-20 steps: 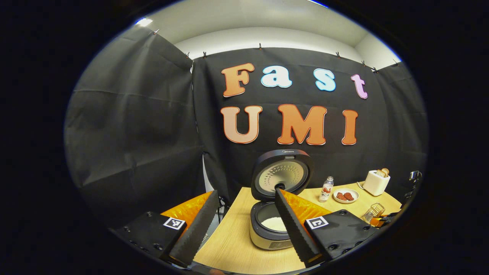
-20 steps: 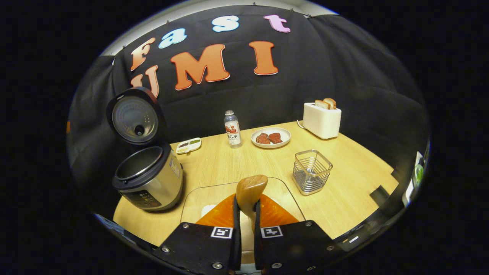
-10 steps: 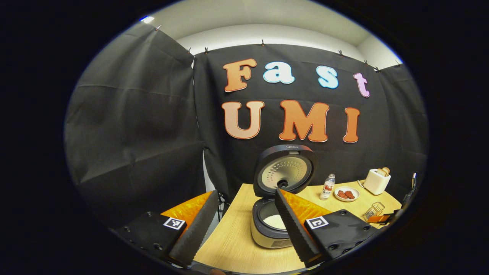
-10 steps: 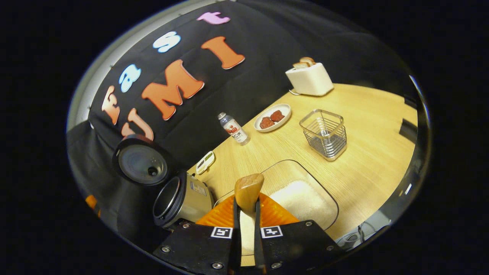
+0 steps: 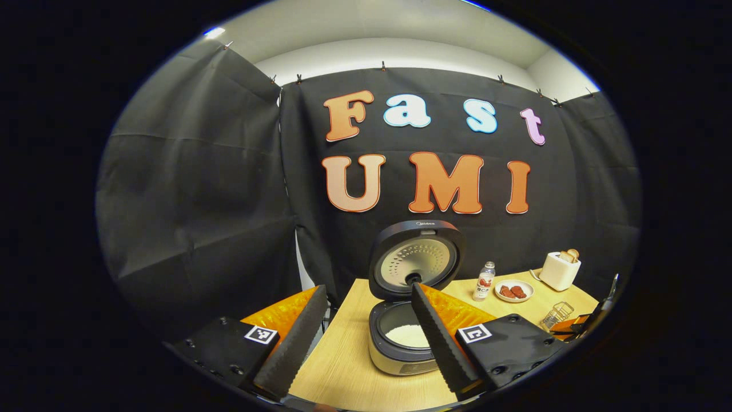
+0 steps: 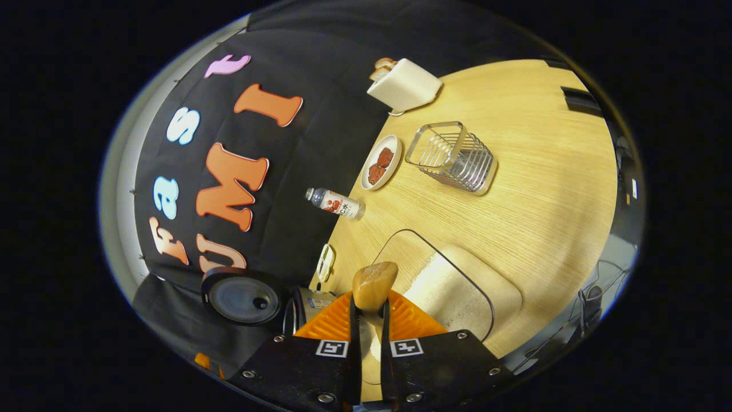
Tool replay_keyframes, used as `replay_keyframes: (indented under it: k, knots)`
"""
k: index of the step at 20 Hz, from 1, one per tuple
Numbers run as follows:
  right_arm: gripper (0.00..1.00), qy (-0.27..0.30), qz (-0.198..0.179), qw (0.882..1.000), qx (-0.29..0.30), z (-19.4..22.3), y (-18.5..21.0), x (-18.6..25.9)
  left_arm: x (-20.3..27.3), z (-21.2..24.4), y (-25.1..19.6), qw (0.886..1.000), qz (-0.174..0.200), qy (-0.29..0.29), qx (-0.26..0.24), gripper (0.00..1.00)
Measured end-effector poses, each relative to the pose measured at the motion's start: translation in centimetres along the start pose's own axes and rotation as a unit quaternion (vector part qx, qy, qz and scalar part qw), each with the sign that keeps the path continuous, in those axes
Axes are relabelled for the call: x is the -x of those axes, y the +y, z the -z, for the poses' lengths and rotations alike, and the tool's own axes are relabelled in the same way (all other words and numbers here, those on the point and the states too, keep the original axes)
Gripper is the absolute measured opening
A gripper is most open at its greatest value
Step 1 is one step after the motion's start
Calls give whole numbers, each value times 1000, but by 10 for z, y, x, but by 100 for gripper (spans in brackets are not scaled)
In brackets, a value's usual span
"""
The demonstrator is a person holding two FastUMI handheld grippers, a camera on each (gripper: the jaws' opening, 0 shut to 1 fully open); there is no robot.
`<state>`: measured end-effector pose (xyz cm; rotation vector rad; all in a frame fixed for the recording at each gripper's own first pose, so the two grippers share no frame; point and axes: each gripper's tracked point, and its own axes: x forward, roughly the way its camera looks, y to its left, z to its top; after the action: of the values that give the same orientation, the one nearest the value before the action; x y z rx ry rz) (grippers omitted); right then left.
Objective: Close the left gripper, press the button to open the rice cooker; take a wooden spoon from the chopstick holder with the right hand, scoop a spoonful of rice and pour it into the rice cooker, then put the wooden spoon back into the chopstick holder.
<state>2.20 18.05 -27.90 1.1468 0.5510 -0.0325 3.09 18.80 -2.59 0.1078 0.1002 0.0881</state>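
The rice cooker (image 5: 400,349) stands open on the wooden table, lid (image 5: 414,260) upright, white rice in its pot. My left gripper (image 5: 369,289) hovers open in front of it, holding nothing. My right gripper (image 6: 369,303) is shut on the wooden spoon (image 6: 374,283), whose bowl sticks out past the fingertips. This gripper is rolled far over, so the table looks steeply tilted. It hangs over the glass tray of rice (image 6: 457,286), with the rice cooker (image 6: 303,303) close by at lower left. The wire chopstick holder (image 6: 452,154) stands farther off.
A plate of red food (image 6: 380,163), a bottle (image 6: 334,203), a white toaster with bread (image 6: 403,86) and a small dish (image 6: 325,260) sit along the table's back edge by the black cloth wall. Bare wood lies around the chopstick holder.
The right gripper has rolled steadily with the spoon, swinging the table from level to steeply tilted in its view. The left gripper has stayed open and barely shifted.
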Motion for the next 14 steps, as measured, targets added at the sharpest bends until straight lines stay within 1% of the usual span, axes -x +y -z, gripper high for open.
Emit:
replay_keyframes:
  k: [1, 2, 4, 7, 8, 9, 14]
  knots:
    - [13, 0, -4, 1000, -14, -2, -1, 1, 1, 0, -1, 1000, -1, 0, 1, 97]
    - [12, -3, -6, 1000, -27, -7, -2, 3, 1, -1, 0, 1000, -3, -1, 2, 100]
    - [13, -8, -13, 999, -43, -16, 0, 7, 3, -4, 6, 1000, -9, -5, 3, 99]
    - [13, -13, -18, 999, -42, -28, 3, 16, 6, -5, 6, 1000, -13, -8, 8, 97]
    - [13, -15, -20, 999, -40, -32, 5, 18, 6, -6, 6, 1000, -14, -9, 10, 100]
    - [12, -16, -23, 999, -39, -35, 9, 20, 6, -6, 6, 1000, -14, -9, 13, 100]
    - [13, -19, -29, 998, -61, -47, 21, 26, 8, -10, 4, 1000, -14, -15, 11, 99]
